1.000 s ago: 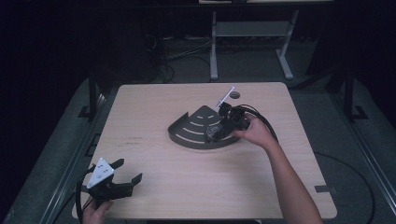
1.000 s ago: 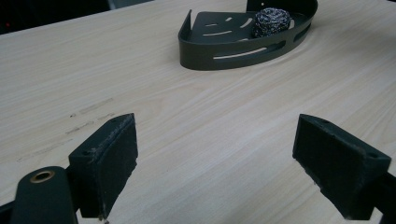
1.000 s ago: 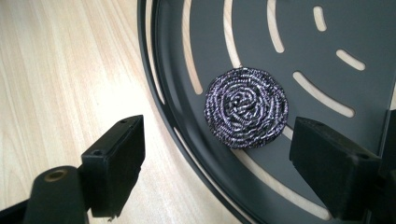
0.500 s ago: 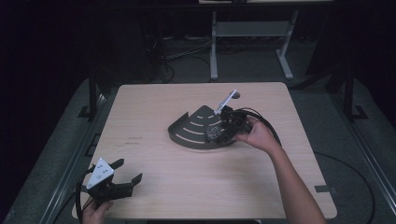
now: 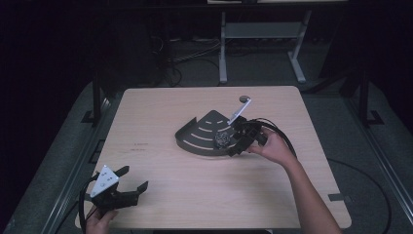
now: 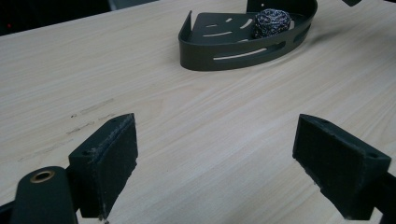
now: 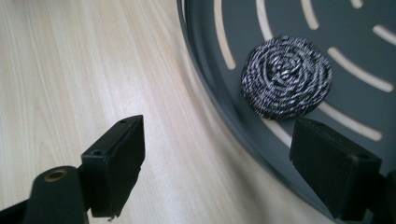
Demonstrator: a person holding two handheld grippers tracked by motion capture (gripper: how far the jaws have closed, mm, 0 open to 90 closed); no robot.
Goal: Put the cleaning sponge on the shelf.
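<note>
A pale wood table stands in a dark room, cables on the floor behind. The dark fan-shaped tray lies flat mid-table, its curved wall toward the person. A round scourer sits inside, near that wall. The right gripper hovers spread at the tray's rim; the left gripper rests spread near the front left corner.

Left gripper jaws spread wide, nothing between them, just bare wooden table. Well beyond the fingertips sits a dark slotted corner tray, ahead and slightly toward the right finger. Steel wool scrubber lies inside the tray, against its curved wall.
</note>
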